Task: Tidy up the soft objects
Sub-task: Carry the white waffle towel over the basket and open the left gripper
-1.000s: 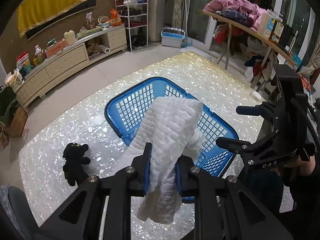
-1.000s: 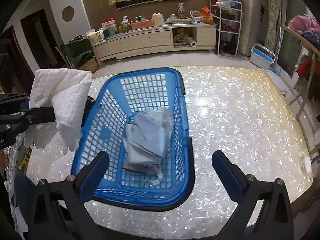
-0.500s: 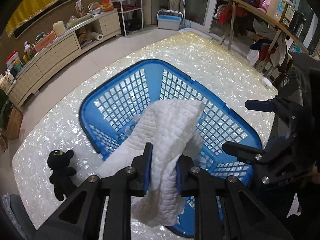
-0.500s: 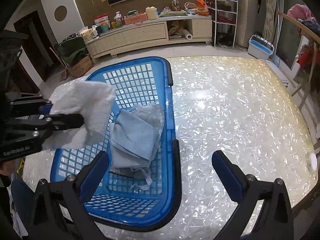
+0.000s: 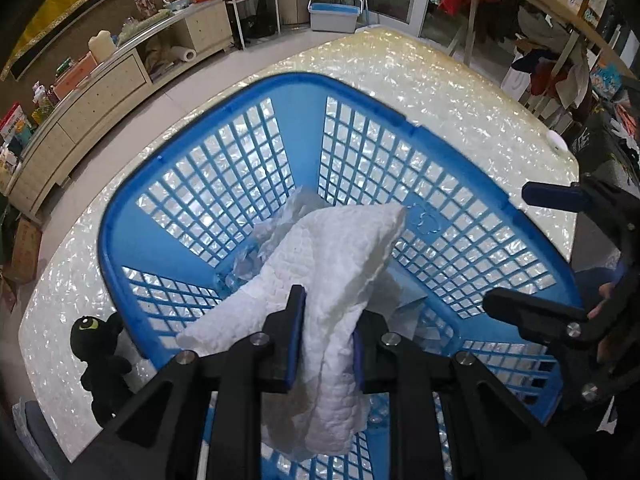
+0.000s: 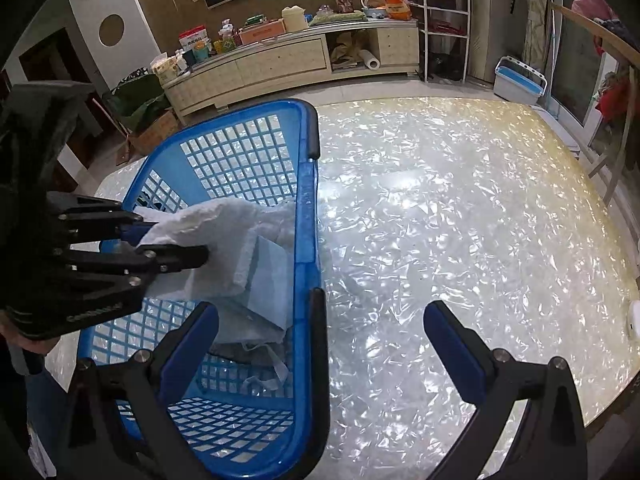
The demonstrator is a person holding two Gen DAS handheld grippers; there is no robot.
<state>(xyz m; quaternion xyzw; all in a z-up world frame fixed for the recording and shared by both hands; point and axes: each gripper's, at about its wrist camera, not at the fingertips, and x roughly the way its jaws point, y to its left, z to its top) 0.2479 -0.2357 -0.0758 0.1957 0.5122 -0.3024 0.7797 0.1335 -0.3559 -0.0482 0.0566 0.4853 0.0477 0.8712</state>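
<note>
My left gripper is shut on a white quilted cloth and holds it over the inside of the blue mesh basket. The cloth hangs down past the fingers. In the right wrist view the left gripper and the cloth sit inside the basket, above a light blue folded cloth lying on its floor. My right gripper is open and empty, its jaws straddling the basket's right rim. A black plush toy lies on the table left of the basket.
The basket stands on a shiny pearl-patterned table. A small white disc lies near the table's far right edge. A cabinet, a wire shelf and a clothes rack stand beyond the table.
My left gripper has moved forward and down with the white cloth, from beside the basket to inside it. The right gripper has shifted right, so the basket now sits at its left.
</note>
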